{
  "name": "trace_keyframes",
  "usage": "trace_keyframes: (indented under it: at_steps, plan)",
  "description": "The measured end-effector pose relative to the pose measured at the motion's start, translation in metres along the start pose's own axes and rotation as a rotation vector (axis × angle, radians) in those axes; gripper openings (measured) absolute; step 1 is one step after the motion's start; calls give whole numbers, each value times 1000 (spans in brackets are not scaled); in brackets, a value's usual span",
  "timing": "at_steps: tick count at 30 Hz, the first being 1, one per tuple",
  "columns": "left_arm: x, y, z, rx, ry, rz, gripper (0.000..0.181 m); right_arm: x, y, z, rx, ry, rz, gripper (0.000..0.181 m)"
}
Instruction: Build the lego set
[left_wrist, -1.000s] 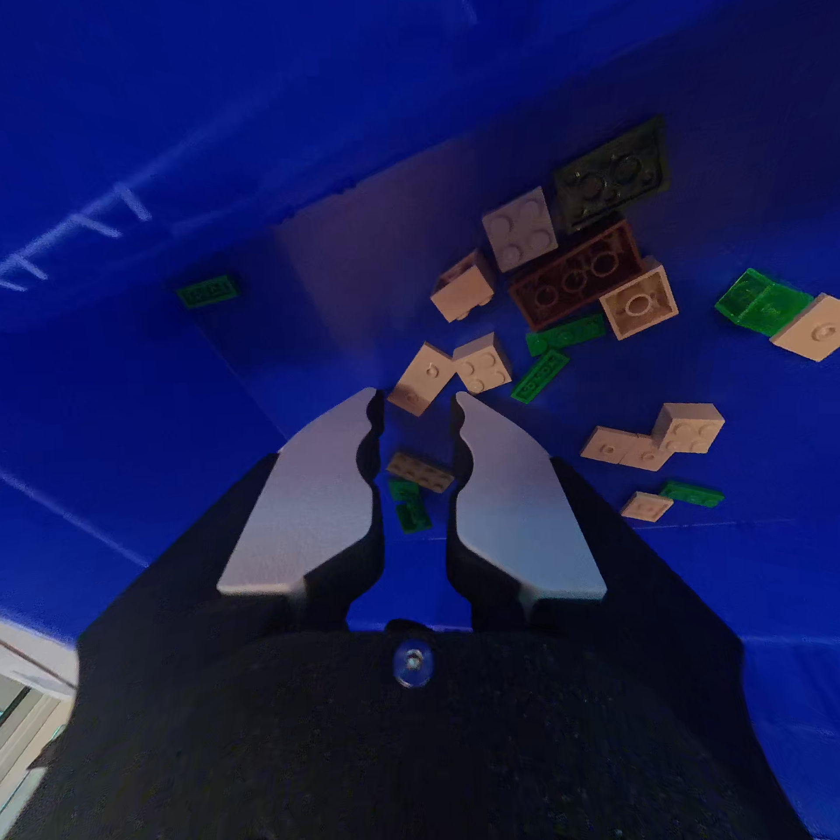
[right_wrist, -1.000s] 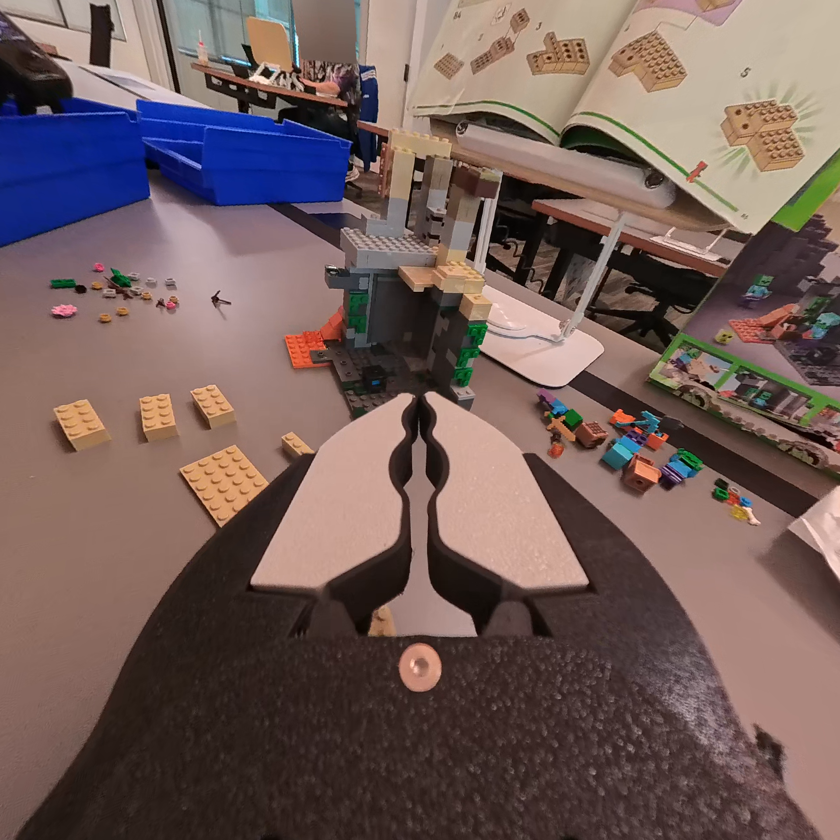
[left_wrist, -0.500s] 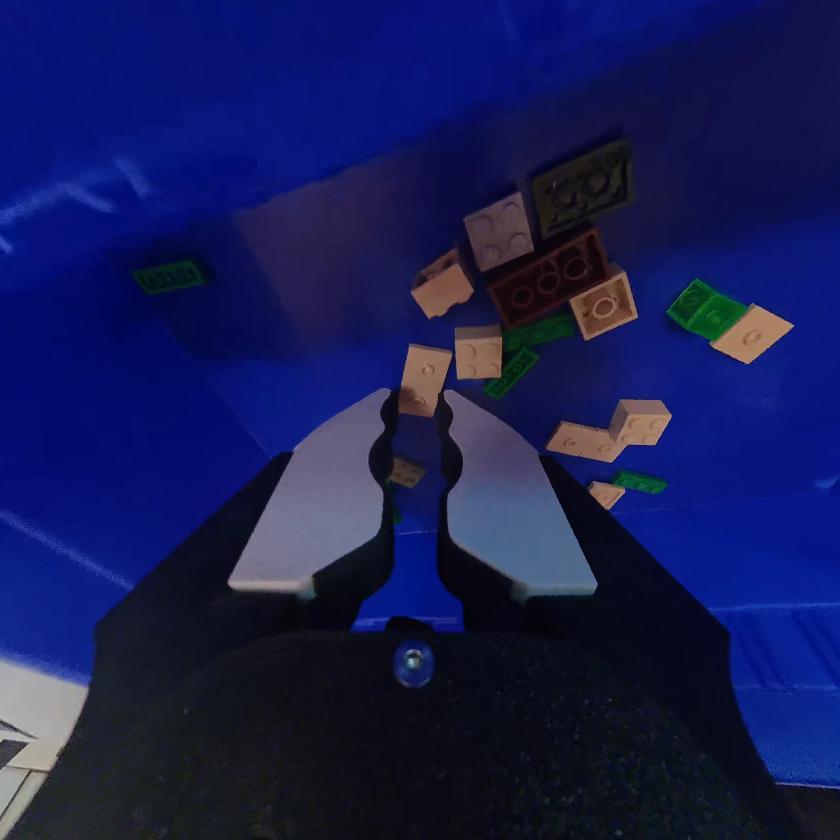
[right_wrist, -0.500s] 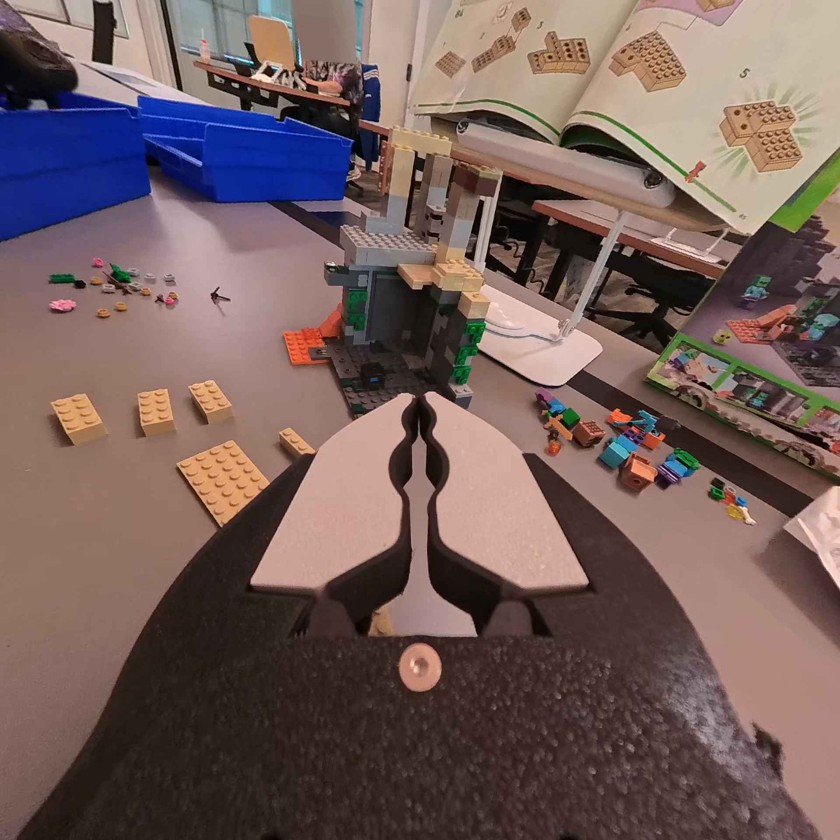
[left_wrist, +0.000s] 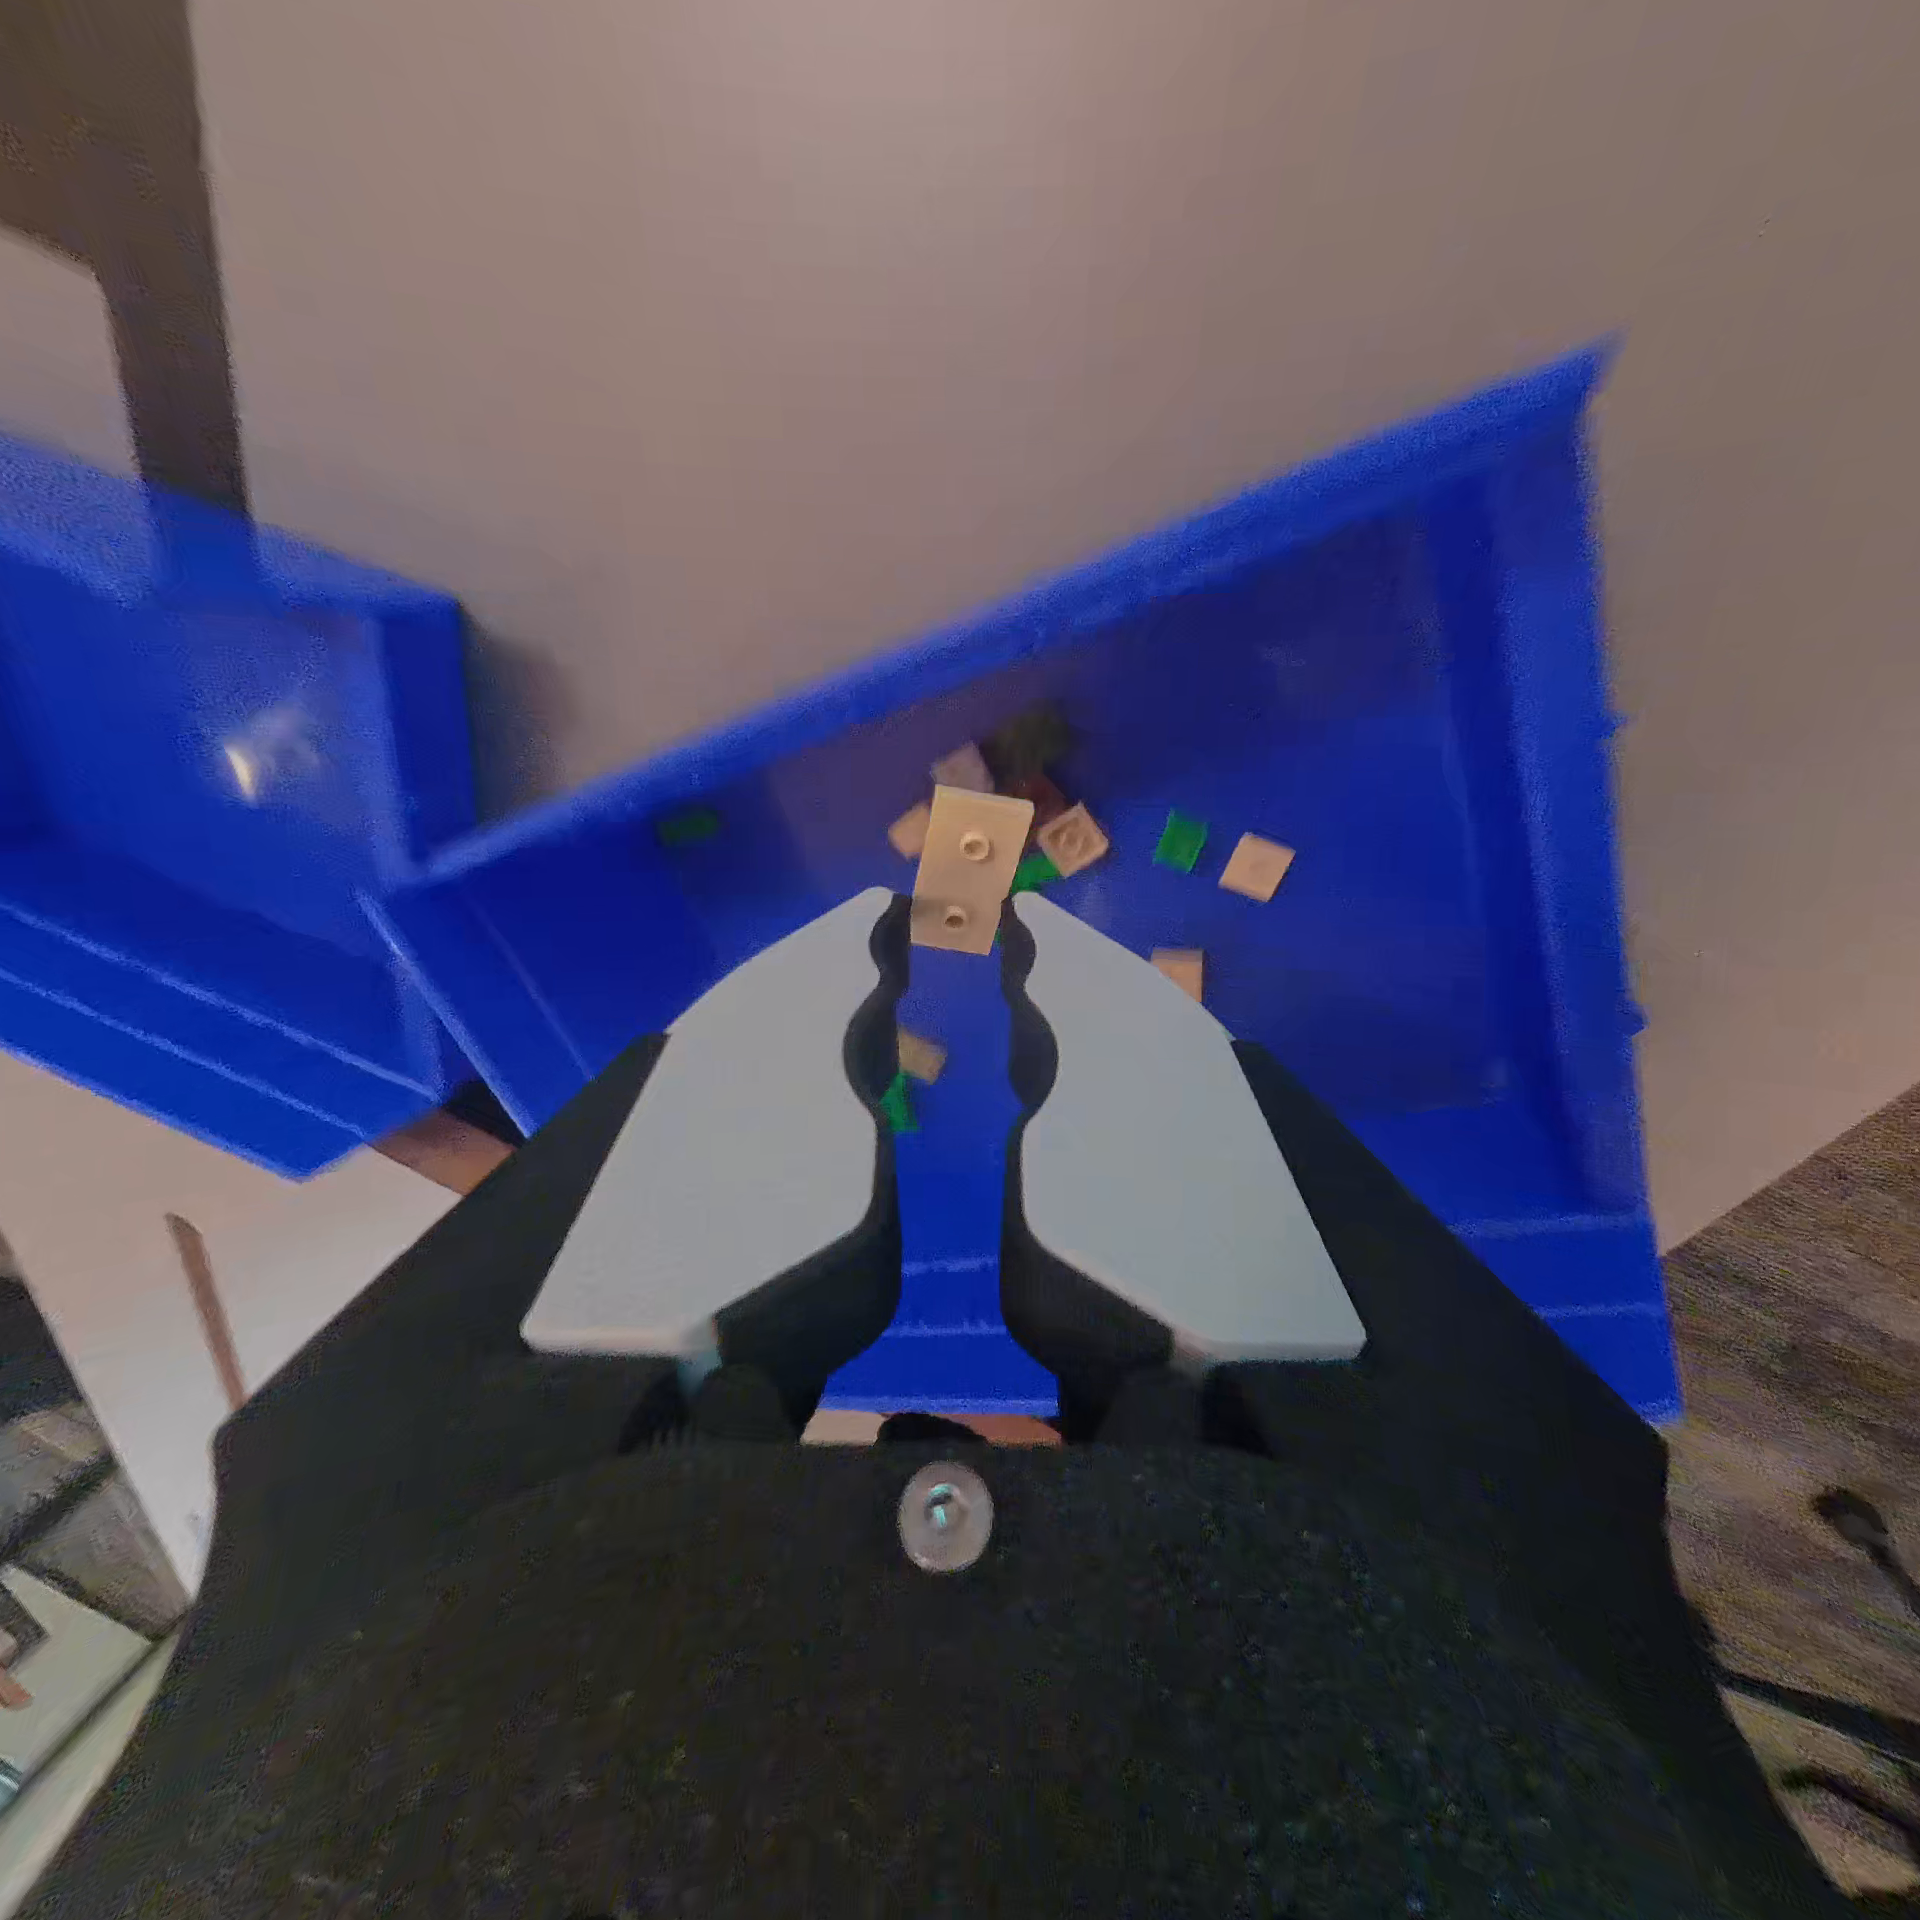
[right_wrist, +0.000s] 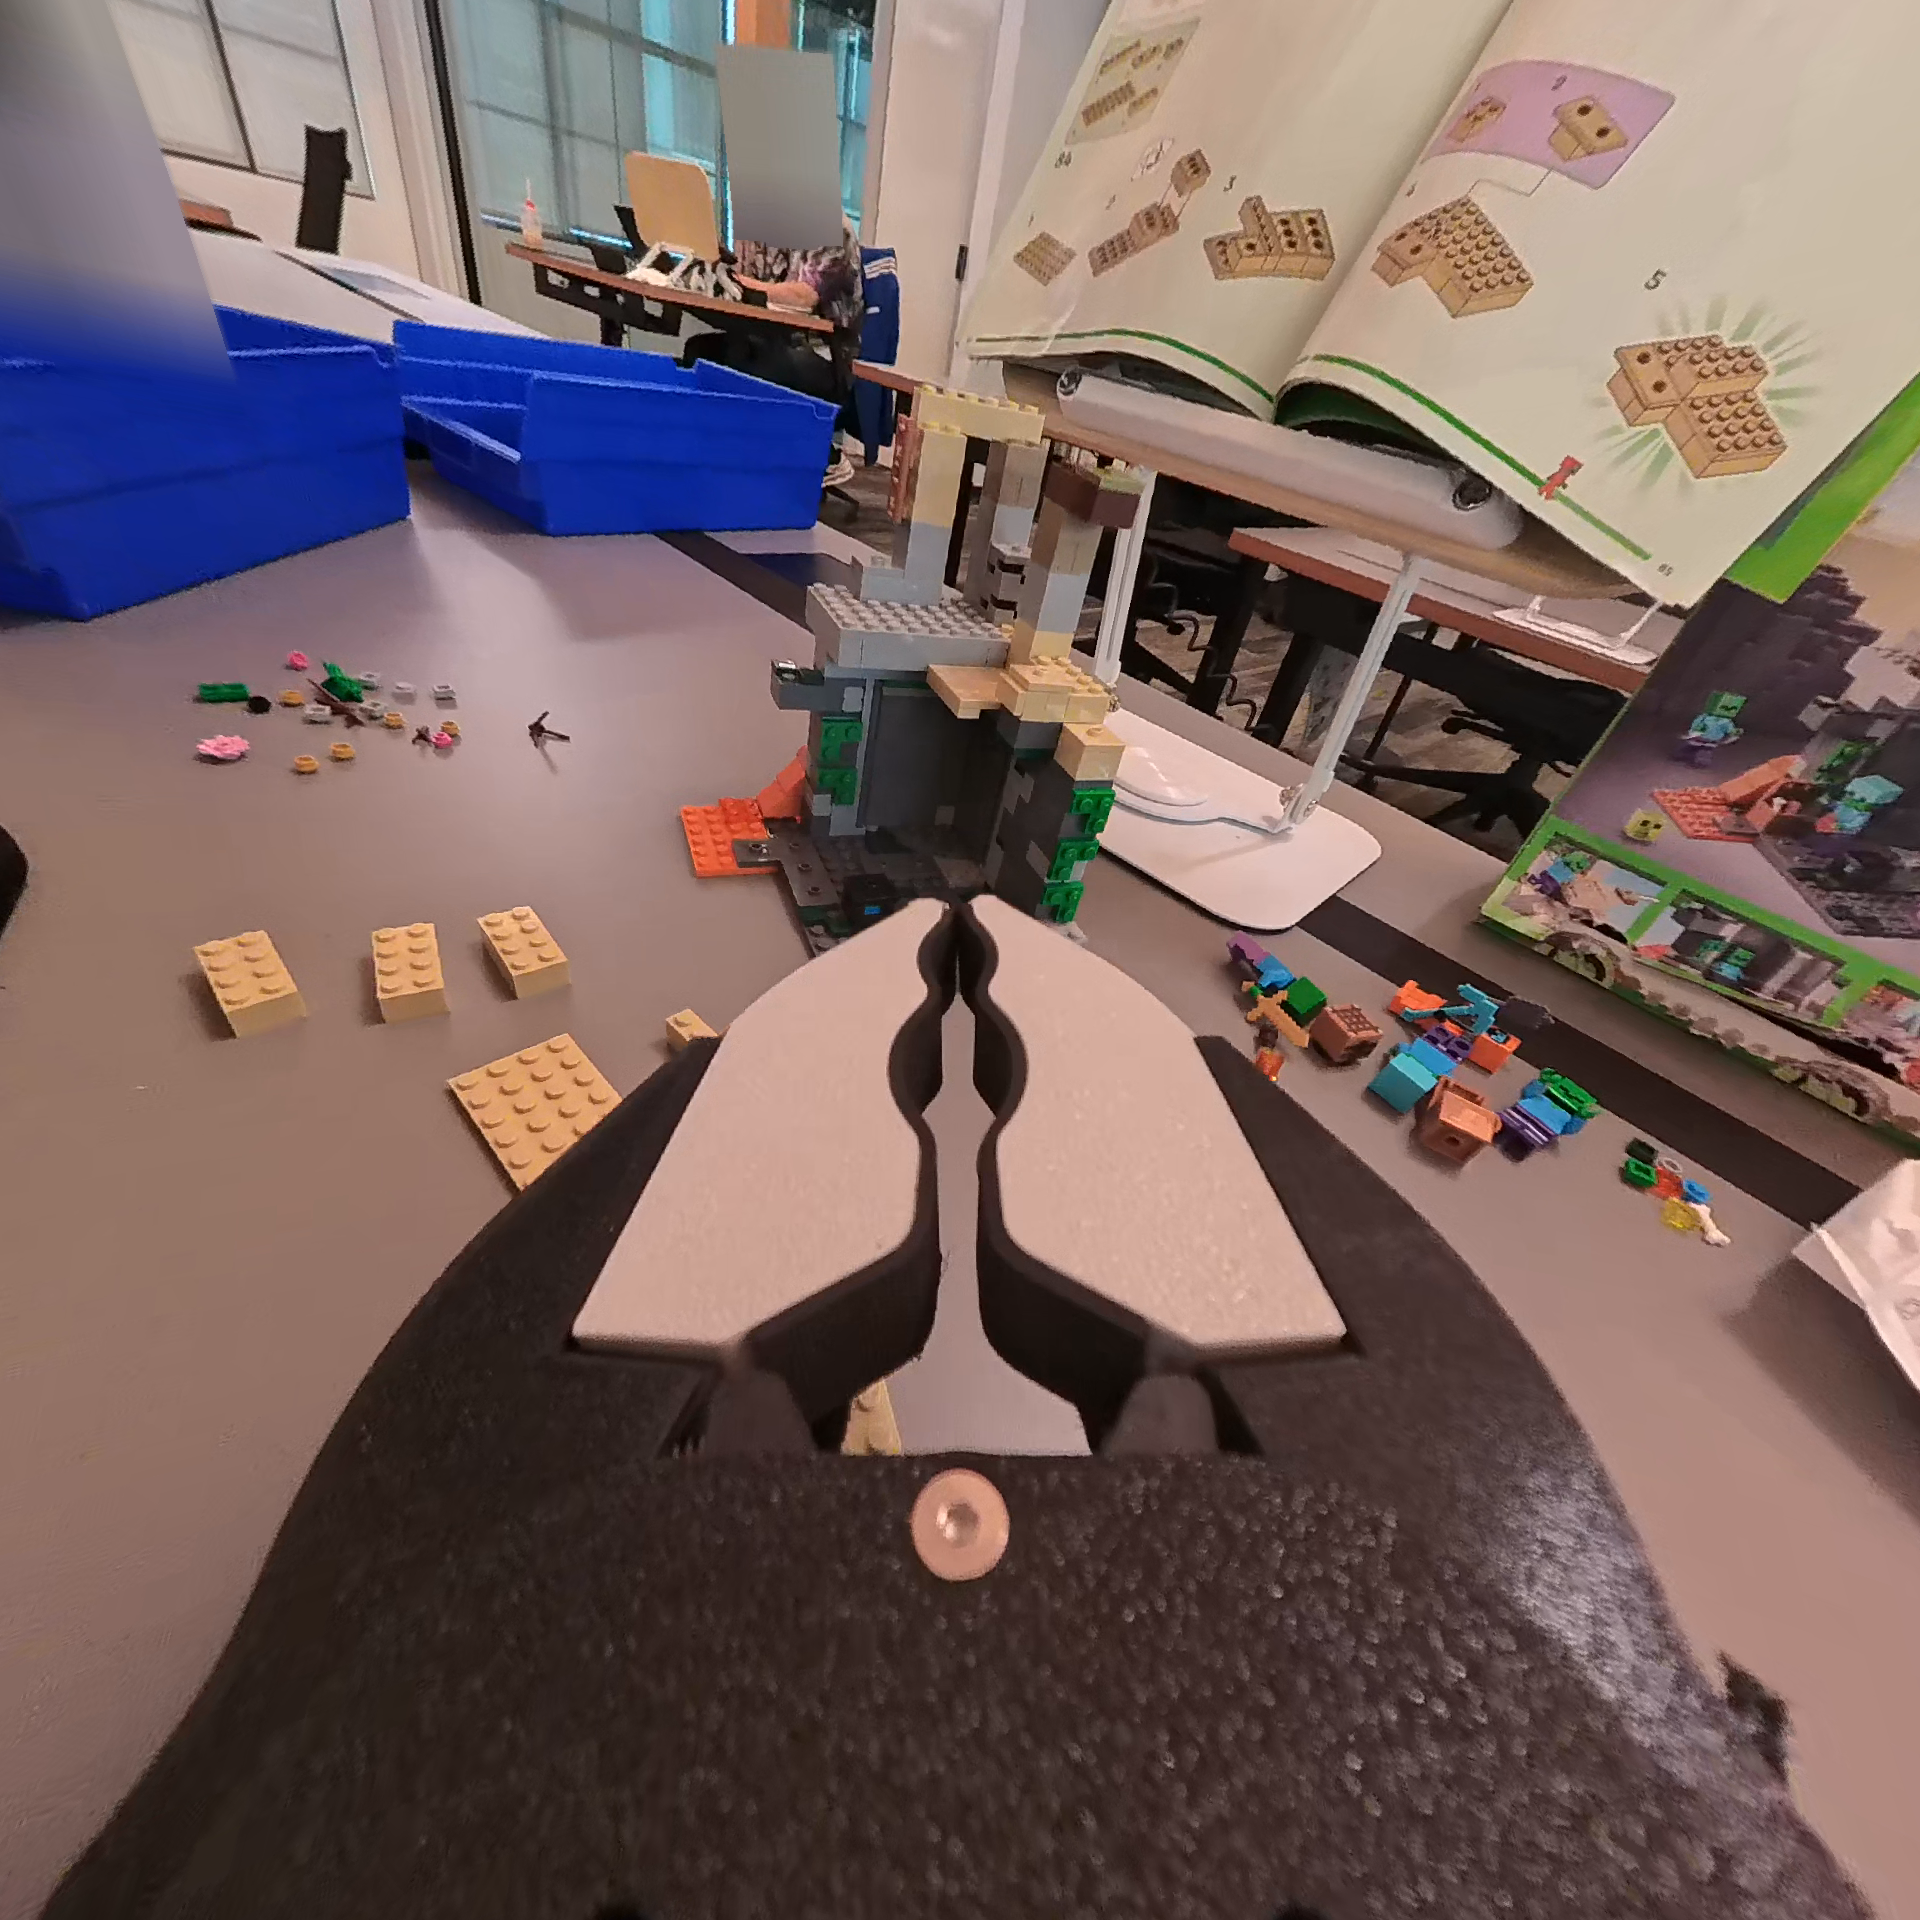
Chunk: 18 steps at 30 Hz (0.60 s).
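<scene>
My left gripper (left_wrist: 954, 914) is shut on a small tan flat lego plate (left_wrist: 968, 883) and holds it above a blue bin (left_wrist: 1538, 935) that has several loose tan, green and brown pieces (left_wrist: 1070, 836) on its floor. My right gripper (right_wrist: 958, 916) is shut and empty, low over the grey table. Just beyond its tips stands the partly built grey, tan and green lego structure (right_wrist: 956, 707) with an orange plate (right_wrist: 722, 831) at its left. Three tan bricks (right_wrist: 410, 971) and a tan plate (right_wrist: 535, 1101) lie to its left.
A second blue bin (left_wrist: 208, 831) sits left of the first; blue bins (right_wrist: 623, 447) also line the table's far left. An open instruction booklet (right_wrist: 1455, 260) stands on a white holder (right_wrist: 1247, 862). The set box (right_wrist: 1714, 883), small colourful pieces (right_wrist: 1444, 1070) and tiny parts (right_wrist: 332, 712) lie around.
My left gripper closed on the tan plate and lifted it up and back out of the bin, so the whole bin now shows. The right gripper has hardly moved.
</scene>
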<state>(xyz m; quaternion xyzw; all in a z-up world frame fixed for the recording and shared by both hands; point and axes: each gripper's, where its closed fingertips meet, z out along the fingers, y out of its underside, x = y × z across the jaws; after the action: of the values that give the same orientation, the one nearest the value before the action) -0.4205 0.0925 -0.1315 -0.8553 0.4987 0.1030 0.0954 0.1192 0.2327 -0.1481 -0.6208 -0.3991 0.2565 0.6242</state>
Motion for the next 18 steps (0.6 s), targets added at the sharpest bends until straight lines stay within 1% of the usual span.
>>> trace_keyframes:
  at_steps: [2,5,8,11,14,18]
  plan:
    - [10,-35,-15,38,-12,75,16,-1,-3,-3,14,-5,-1,0]
    - [31,-99,-32,139,-4,193,16,-3,-8,-7,34,-13,3,0]
    - [58,-163,-37,209,25,321,16,-5,-11,-9,40,-24,10,0]
    - [86,-222,-29,255,57,445,16,-10,-13,-10,35,-32,-2,0]
    - [113,-278,-13,308,88,537,16,-16,-17,-12,30,-37,-31,0]
    - [148,-342,17,352,139,576,16,-18,-15,-11,15,-49,-28,0]
